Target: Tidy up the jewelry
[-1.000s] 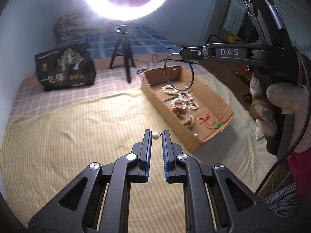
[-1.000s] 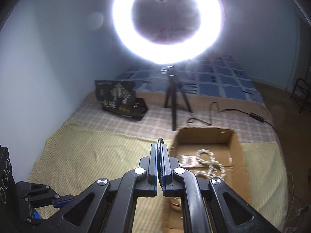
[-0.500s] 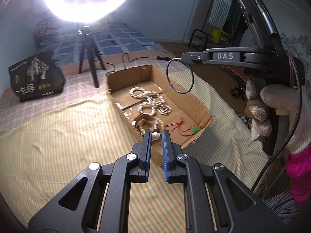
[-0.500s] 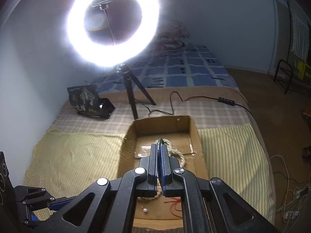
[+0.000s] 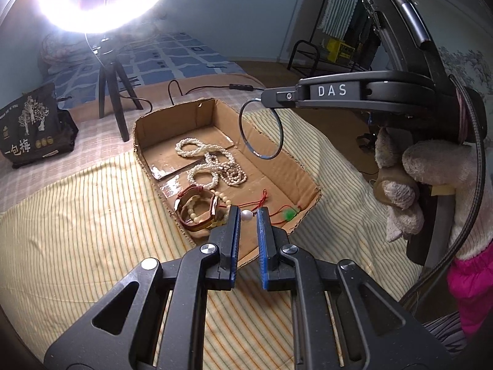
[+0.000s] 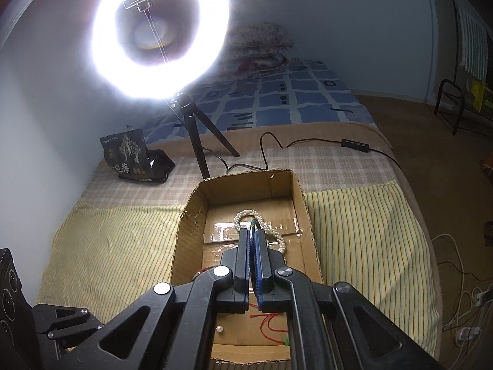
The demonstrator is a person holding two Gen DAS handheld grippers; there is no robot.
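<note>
Two grippers carried jewelry over an open cardboard box (image 5: 308,182) on the striped bedspread (image 5: 77,215). From the left wrist, the left gripper (image 5: 249,215) pinched a small white pearl (image 5: 246,215) between its blue pads above the box's near rim, while at two o'clock the right gripper (image 5: 267,100), in a gloved hand (image 5: 431,169), dangled a thin dark bangle (image 5: 261,129) over the box; pearl necklaces (image 5: 212,163) and bracelets (image 5: 197,209) lay inside. From the right wrist, the right gripper (image 6: 253,234) was clamped tight on the bangle (image 6: 253,222), seen edge-on above the necklaces (image 6: 246,215), with a loose pearl (image 6: 219,328) and red cord (image 6: 268,323) near six o'clock.
</note>
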